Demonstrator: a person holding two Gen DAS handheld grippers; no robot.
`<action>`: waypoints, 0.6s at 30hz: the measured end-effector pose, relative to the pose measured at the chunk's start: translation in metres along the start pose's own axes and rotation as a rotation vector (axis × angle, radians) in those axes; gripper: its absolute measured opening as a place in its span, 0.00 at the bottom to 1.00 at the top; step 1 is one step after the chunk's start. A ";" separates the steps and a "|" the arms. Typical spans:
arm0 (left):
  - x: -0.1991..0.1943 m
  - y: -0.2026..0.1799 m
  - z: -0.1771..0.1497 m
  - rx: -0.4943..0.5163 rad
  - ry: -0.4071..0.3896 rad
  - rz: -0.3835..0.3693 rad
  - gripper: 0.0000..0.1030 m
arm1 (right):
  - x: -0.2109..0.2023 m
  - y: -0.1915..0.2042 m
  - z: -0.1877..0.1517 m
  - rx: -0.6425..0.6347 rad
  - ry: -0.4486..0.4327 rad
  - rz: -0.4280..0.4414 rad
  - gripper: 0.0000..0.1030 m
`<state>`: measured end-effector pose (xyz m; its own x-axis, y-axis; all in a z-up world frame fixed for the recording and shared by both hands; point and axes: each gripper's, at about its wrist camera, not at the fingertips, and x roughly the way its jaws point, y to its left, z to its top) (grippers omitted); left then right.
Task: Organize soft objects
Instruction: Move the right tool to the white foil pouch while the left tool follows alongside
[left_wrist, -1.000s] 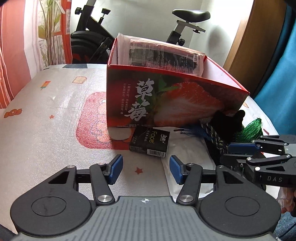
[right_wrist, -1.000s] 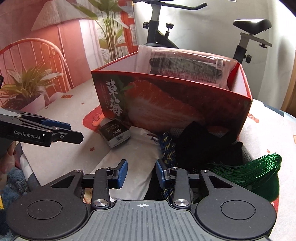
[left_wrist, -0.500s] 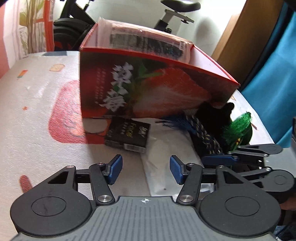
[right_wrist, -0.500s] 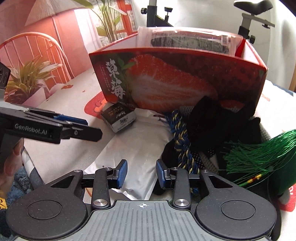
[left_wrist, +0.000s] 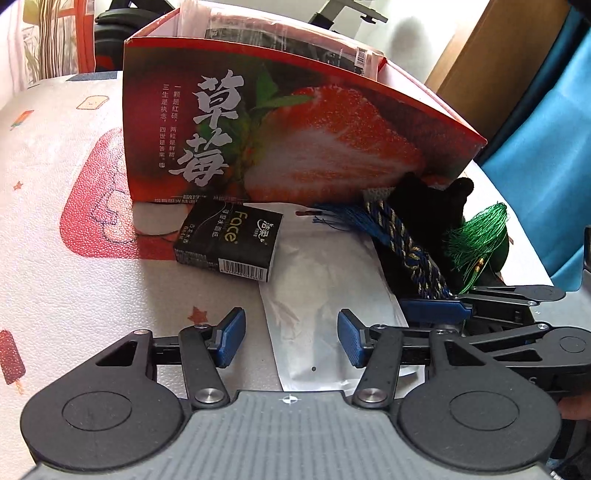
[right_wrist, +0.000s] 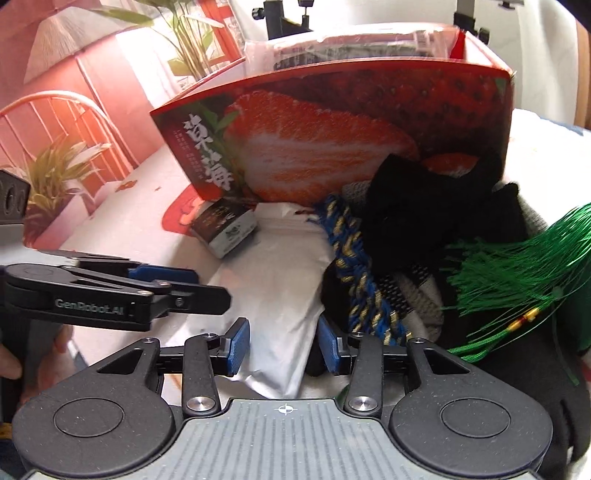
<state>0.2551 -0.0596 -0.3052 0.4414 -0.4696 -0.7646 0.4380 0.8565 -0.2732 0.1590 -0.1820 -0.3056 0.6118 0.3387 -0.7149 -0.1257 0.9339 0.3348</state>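
White pouch (left_wrist: 325, 295): lay flat on worktop (left_wrist: 55, 221) before strawberry box (left_wrist: 295, 140), long axis running away from both tongs. Left tongs (left_wrist: 291, 338) closing, right tongs (right_wrist: 282, 345) opening; both straddled its near end, unclamped, equally near.

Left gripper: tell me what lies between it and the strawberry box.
In the left wrist view, the left gripper hangs open over a white pouch. Beyond that lies the black tissue pack, right before the strawberry box.
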 end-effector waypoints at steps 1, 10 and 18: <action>0.000 0.000 -0.001 0.002 0.004 -0.001 0.48 | 0.000 0.000 0.000 0.005 0.001 0.007 0.38; -0.002 -0.004 -0.008 0.023 0.012 -0.013 0.40 | 0.001 -0.006 -0.002 0.078 -0.009 0.030 0.35; -0.004 -0.004 -0.011 0.021 0.025 -0.009 0.30 | -0.003 0.001 -0.001 0.045 -0.018 0.021 0.16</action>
<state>0.2426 -0.0588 -0.3072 0.4175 -0.4717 -0.7766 0.4581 0.8474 -0.2684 0.1564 -0.1820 -0.3039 0.6232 0.3560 -0.6963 -0.1037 0.9201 0.3776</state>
